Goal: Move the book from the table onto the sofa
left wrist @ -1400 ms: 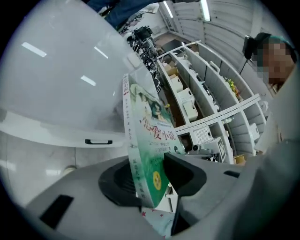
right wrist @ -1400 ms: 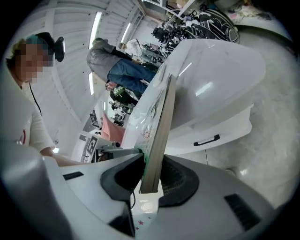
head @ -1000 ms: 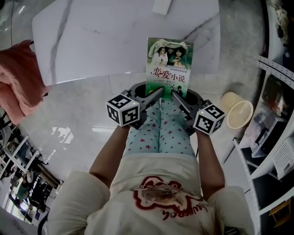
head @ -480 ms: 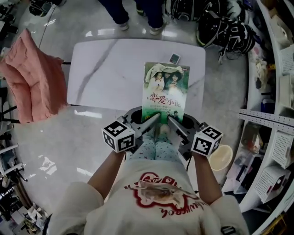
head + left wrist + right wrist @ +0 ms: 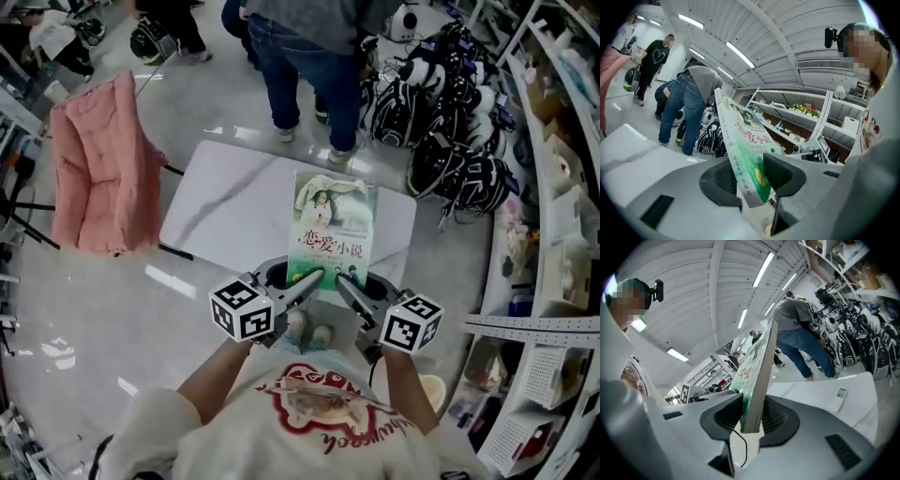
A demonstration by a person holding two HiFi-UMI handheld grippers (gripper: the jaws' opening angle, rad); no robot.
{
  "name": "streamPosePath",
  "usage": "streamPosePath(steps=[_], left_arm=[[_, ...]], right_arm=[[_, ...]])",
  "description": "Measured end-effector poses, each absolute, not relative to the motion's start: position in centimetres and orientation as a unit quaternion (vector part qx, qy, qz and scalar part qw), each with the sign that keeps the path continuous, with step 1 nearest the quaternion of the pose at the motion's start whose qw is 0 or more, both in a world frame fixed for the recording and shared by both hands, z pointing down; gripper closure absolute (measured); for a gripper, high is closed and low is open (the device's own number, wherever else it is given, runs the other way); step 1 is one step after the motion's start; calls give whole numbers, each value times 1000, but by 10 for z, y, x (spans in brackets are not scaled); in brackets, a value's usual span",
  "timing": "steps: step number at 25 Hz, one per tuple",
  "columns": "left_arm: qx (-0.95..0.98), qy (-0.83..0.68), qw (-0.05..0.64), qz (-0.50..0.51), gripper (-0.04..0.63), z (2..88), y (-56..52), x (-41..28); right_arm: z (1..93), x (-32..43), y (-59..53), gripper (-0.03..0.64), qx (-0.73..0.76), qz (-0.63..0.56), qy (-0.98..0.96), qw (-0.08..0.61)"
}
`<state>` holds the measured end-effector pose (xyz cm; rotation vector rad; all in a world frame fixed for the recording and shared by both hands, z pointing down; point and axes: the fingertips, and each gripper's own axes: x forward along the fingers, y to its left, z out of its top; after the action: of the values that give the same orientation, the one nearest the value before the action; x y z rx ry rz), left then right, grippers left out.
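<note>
— Where is the book, and what has hold of it?

— I hold the book [image 5: 330, 225] up in the air, cover towards me, over the near edge of the white table [image 5: 225, 202]. My left gripper [image 5: 312, 276] and right gripper [image 5: 343, 279] each pinch its bottom edge, one near each lower corner. Both sets of jaws are part-way closed, with the pads pressed on the front and back covers.

— What could go wrong from here?

— I judge the grip shallow: only the bottom strip is clamped, so the tall book could tip or twist out if I turn fast. The pink seat [image 5: 98, 178], which I take for the sofa, stands off to my left beside the table. A person [image 5: 309, 56] stands at the table's far side, and a low, wide swing might catch the table corner
</note>
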<state>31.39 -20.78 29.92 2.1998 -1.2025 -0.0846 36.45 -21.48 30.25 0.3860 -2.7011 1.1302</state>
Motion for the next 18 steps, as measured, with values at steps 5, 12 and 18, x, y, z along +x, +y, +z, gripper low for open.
streamPosePath(steps=[5,12,18], left_arm=[[818,-488,300,-55,440,289,-201,310],[765,-568,289,-97,439,284,-163,262],[676,-675,261,-136,439,276,-96,190]], right_arm=[[292,360,-212,518,103,365,-918,111],[286,309,-185,517,15,339,-929,146],[279,229,-131,511,-115,317,-925,176]])
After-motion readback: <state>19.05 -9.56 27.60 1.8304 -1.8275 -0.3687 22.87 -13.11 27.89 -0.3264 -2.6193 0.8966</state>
